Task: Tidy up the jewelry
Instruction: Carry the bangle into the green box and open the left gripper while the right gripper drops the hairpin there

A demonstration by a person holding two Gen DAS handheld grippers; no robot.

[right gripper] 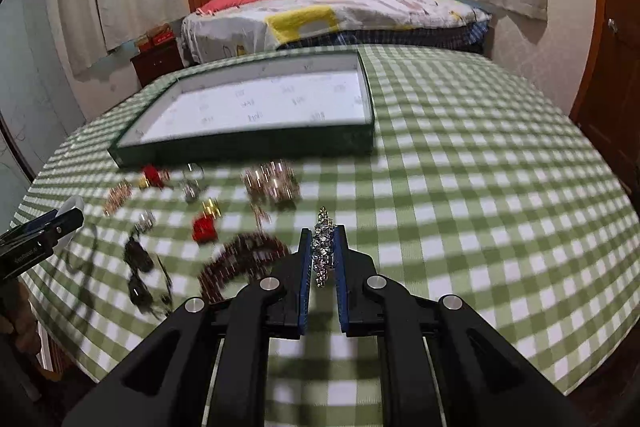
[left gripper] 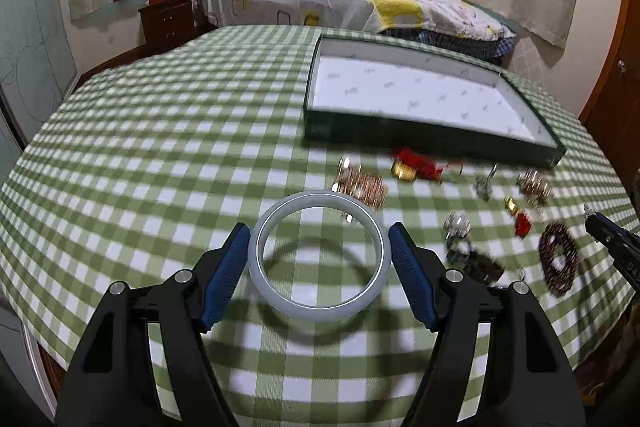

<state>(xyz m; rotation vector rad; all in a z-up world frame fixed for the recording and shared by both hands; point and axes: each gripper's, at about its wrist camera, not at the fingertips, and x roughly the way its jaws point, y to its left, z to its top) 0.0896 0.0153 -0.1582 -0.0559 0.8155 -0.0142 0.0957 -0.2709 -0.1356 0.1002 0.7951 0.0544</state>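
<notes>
1. The left hand-held gripper (left gripper: 319, 259) clamps a smooth, pale grey-white bangle (left gripper: 319, 255), a thick round ring with a glossy rim, between its ribbed blue pads (left gripper: 224, 275); the ring hangs above the counter (left gripper: 160, 147), casting a round shadow
2. The right hand-held gripper (right gripper: 323, 259) is closed on a sparkling silver chain of faceted stones (right gripper: 323, 247), pinched between its narrow blue pads (right gripper: 306, 267)
3. The counter wears a green-and-white checked cloth of woven texture
4. A shallow rectangular tray (left gripper: 400, 135) with dark green walls and a white printed lining stands at the far side, nothing in it
5. Loose jewelry lies just in front of the tray: a gold beaded bracelet (left gripper: 362, 185), red tasselled pieces (left gripper: 420, 165), a dark red beaded ring (left gripper: 558, 259) and a black piece (left gripper: 482, 265), all blurred
</notes>
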